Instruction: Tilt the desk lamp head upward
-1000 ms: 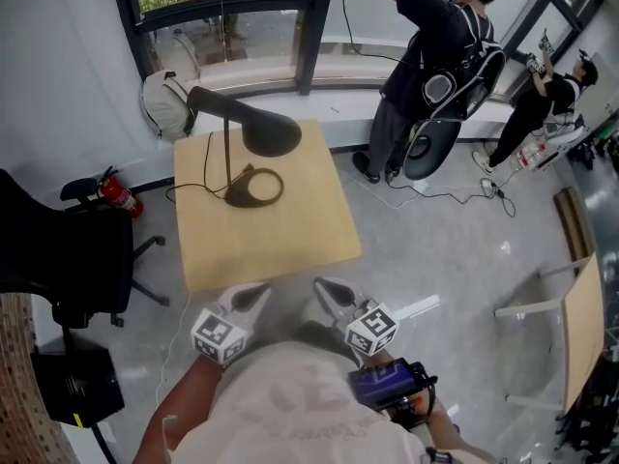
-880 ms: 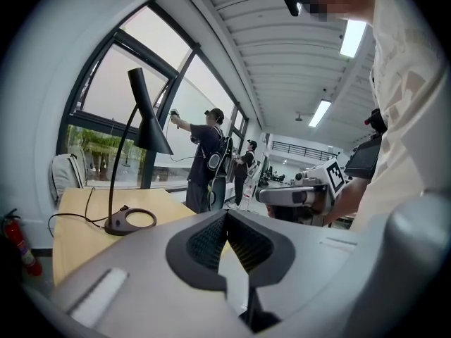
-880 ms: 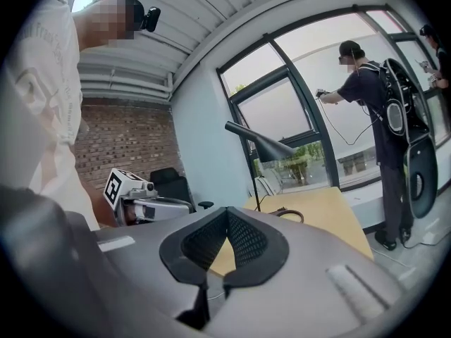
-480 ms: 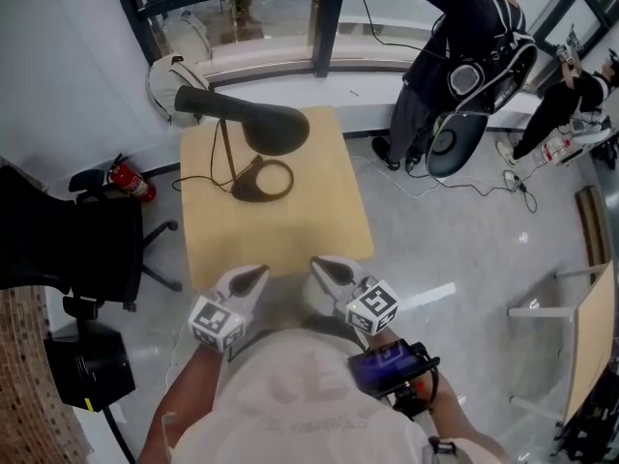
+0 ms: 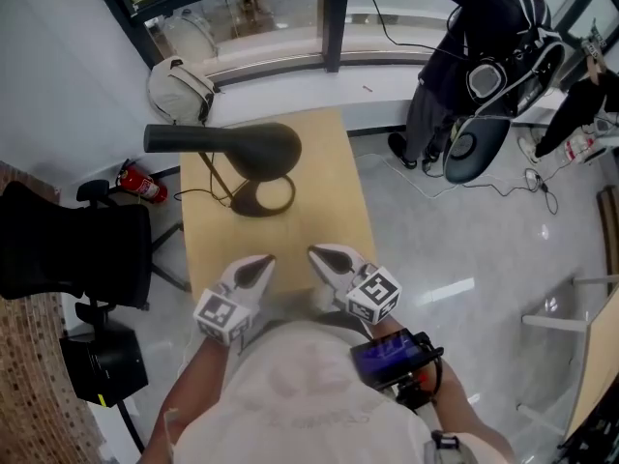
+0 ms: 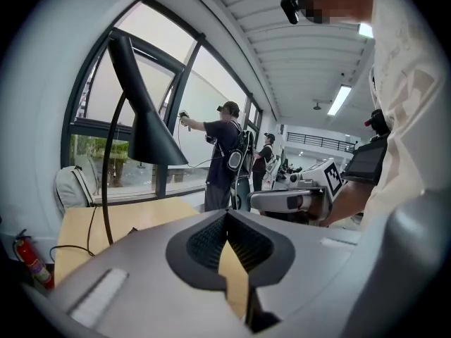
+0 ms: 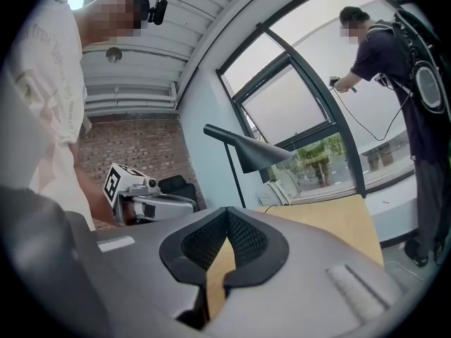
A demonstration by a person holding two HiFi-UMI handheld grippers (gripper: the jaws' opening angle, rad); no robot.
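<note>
A black desk lamp stands on a small wooden table (image 5: 319, 220). Its cone head (image 5: 253, 148) points down over its ring base (image 5: 261, 196), and its thin stem (image 5: 215, 174) leans left. In the left gripper view the lamp head (image 6: 144, 122) rises at the left; in the right gripper view the lamp head (image 7: 257, 152) sits above the table. My left gripper (image 5: 259, 265) and right gripper (image 5: 324, 256) hover side by side over the table's near edge, both shut and empty, well short of the lamp.
A black office chair (image 5: 73, 249) and a red fire extinguisher (image 5: 143, 186) stand left of the table. A white backpack (image 5: 181, 90) lies by the window. A person (image 5: 484, 37) with a harness works at the window, cables trailing on the floor to the right.
The head view has moved forward and turned; the table and lamp sit closer under me. Both grippers now reach over the table's near edge, still shut.
</note>
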